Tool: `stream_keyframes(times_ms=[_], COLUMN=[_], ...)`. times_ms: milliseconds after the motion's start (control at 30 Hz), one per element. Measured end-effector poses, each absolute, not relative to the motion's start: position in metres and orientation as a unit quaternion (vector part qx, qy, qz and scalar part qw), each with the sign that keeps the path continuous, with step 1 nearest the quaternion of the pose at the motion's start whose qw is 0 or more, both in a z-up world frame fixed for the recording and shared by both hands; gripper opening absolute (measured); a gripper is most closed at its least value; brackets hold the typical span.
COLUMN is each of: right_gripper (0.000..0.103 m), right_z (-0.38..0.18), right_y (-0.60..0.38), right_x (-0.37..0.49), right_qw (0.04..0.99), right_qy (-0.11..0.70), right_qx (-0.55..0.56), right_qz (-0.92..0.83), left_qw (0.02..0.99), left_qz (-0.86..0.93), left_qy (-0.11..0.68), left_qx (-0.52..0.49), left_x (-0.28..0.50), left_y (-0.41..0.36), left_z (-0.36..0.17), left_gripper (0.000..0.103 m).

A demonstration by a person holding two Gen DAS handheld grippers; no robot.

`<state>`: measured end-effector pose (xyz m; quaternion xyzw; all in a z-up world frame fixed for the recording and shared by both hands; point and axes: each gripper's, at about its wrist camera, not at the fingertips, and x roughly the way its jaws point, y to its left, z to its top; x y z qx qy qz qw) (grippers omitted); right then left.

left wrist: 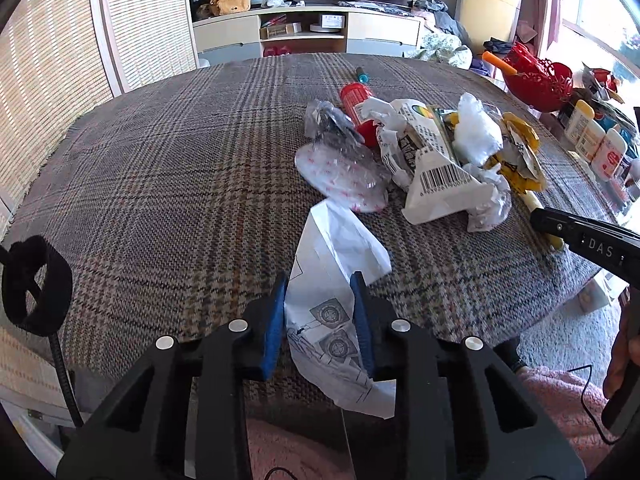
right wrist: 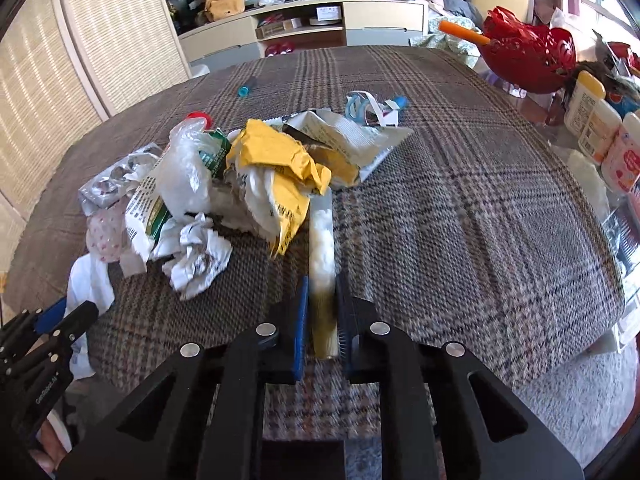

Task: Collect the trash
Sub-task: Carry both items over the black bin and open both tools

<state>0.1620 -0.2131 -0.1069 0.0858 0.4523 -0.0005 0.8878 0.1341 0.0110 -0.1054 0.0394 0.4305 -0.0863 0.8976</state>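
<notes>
A pile of trash (left wrist: pixel 432 152) lies on the plaid-covered table (left wrist: pixel 168 184): white and yellow wrappers, clear plastic, a red bottle (left wrist: pixel 354 100). My left gripper (left wrist: pixel 320 308) is shut on a white printed paper sheet (left wrist: pixel 332 264) at the table's near edge. My right gripper (right wrist: pixel 323 312) is shut on a long narrow clear packet (right wrist: pixel 322 248) with white and yellowish contents, just right of the trash pile (right wrist: pixel 224 176). The right gripper also shows at the right edge of the left wrist view (left wrist: pixel 584 240). The left gripper shows at the lower left of the right wrist view (right wrist: pixel 60 320).
A red basket (right wrist: pixel 528 60) and several white bottles (right wrist: pixel 600 128) stand along the table's right side. A blue-capped tube (left wrist: pixel 363 76) and a tape scrap (right wrist: pixel 368 108) lie farther back. A TV cabinet (left wrist: pixel 308 28) stands behind the table.
</notes>
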Motion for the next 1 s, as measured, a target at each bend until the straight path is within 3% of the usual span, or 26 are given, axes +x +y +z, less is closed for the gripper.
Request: stream_keyframes(times_ms=[667,1000], right_gripper=[0.015,0.015], right_z=[-0.120,-0.156], right_y=[-0.204,-0.180], right_x=[0.065,0.043], right_qw=[0.894,0.881], right_qy=[0.427,0.446], right_qx=[0.110,0.115], right_qz=[0.077,0.108], left_qw=[0.900,0.881], left_qz=[-0.154,-0.173], left_qy=[0.407,0.440], left_qx=[0.019,0.019], left_x=[0.049,0.021], left_y=[0.003,-0.012], left_z=[-0.114,-0.163], left_gripper=[0.025,0.026])
